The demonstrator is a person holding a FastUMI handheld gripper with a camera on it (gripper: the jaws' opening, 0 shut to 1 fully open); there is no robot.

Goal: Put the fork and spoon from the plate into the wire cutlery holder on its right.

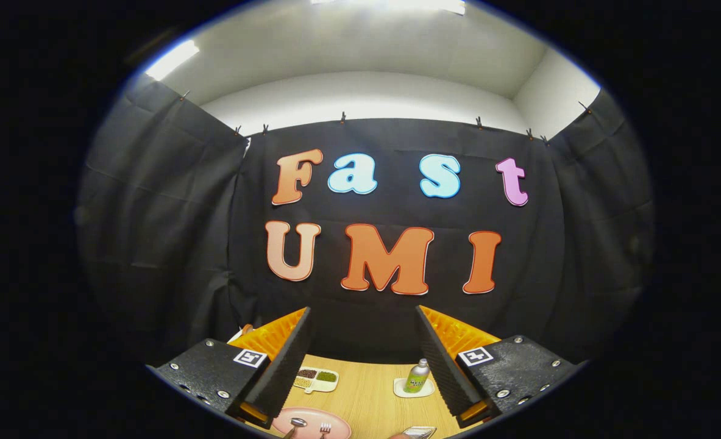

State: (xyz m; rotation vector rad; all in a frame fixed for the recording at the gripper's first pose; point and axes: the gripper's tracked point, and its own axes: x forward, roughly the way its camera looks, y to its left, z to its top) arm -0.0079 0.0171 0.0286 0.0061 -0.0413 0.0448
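Hovering high over the table [372, 390] with the gripper [363, 360] gaping wide and empty, probably lining up on the plate [308, 421] holding the spoon [297, 422] and fork [325, 428] near the front edge.

Walls: black cloth [171, 231] hangs on the left, far and right sides of the booth, creased and slightly slack.
Fastening: small clips [343, 116] pin the cloth's top edge along the far side and at the corners.
Upper wall: above the cloth, a plain white wall [360, 94] runs across the far side and turns at the right corner.
Ceiling: white, sloping toward the far wall.
Light: a bright strip light [172, 59] at the upper left, another [397, 5] overhead near the middle.
Furniture: a light wood-grain table [369, 396], near, below the far cloth.
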